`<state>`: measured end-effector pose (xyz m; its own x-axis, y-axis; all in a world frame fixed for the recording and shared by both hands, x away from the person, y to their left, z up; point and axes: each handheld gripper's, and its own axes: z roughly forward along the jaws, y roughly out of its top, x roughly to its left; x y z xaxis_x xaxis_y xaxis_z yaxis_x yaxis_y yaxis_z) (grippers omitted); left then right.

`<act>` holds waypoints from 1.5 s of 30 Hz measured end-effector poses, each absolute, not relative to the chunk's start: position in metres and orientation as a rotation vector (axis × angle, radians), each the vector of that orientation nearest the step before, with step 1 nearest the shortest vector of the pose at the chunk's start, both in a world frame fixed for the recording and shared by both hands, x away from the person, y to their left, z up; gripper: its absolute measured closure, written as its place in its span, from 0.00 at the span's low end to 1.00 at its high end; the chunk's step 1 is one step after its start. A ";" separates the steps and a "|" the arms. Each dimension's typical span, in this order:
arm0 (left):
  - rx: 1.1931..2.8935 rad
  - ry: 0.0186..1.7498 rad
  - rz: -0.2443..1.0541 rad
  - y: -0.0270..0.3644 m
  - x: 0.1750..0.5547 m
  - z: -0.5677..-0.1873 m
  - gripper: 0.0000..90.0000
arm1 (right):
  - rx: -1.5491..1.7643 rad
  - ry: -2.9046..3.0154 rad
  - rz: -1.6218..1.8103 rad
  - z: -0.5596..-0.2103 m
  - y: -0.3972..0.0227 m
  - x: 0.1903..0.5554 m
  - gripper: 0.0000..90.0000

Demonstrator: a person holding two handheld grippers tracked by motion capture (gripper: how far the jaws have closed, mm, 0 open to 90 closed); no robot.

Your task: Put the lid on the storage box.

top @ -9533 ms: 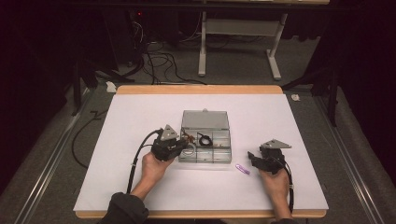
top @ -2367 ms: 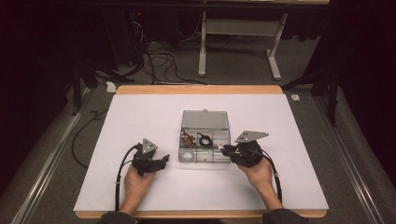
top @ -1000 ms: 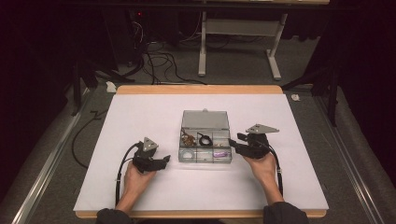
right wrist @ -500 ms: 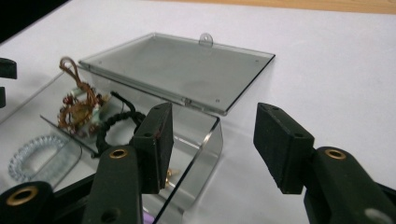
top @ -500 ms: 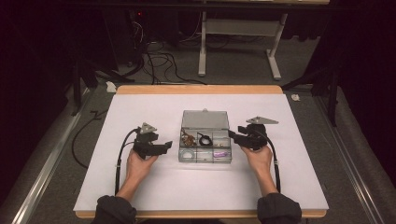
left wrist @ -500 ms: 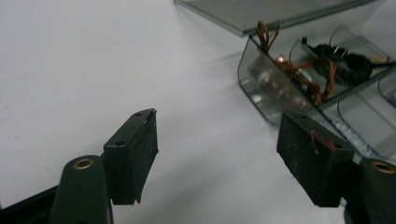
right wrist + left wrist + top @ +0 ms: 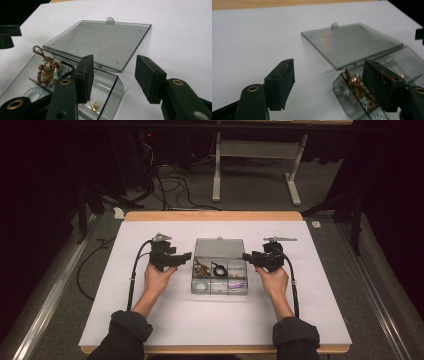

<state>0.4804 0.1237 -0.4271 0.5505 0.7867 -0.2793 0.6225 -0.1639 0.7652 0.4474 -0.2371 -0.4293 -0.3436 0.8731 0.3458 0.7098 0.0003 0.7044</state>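
Setting reads as a lab or recording bench, not a home. Wooden-edged table covered by a plain white sheet, surrounded by dark curtained walls. Grey carpeted floor with loose black cables running to equipment showing a red indicator light. White metal desk frame stands behind. Aluminium rail runs along the left side of the table.

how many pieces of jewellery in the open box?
5 visible: copper-wire piece back left, black ring back middle, clear round piece front left, purple piece front right, small gold piece in the right gripper view. More may be hidden behind dividers.
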 end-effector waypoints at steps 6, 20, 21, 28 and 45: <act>1.879 1.176 0.209 0.114 0.497 -0.427 0.30 | 1.696 2.083 1.251 -0.429 -0.233 0.457 0.57; 1.912 1.229 0.148 0.085 0.525 -0.438 0.33 | 1.820 2.108 1.173 -0.439 -0.220 0.488 0.56; 1.912 1.234 0.145 0.081 0.526 -0.440 0.34 | 1.833 2.107 1.167 -0.441 -0.219 0.491 0.55; 1.945 1.257 0.123 0.072 0.530 -0.450 0.33 | 1.876 2.130 1.120 -0.448 -0.218 0.496 0.54; 1.949 1.280 0.042 0.063 0.535 -0.461 0.31 | 1.920 2.156 1.097 -0.450 -0.217 0.502 0.50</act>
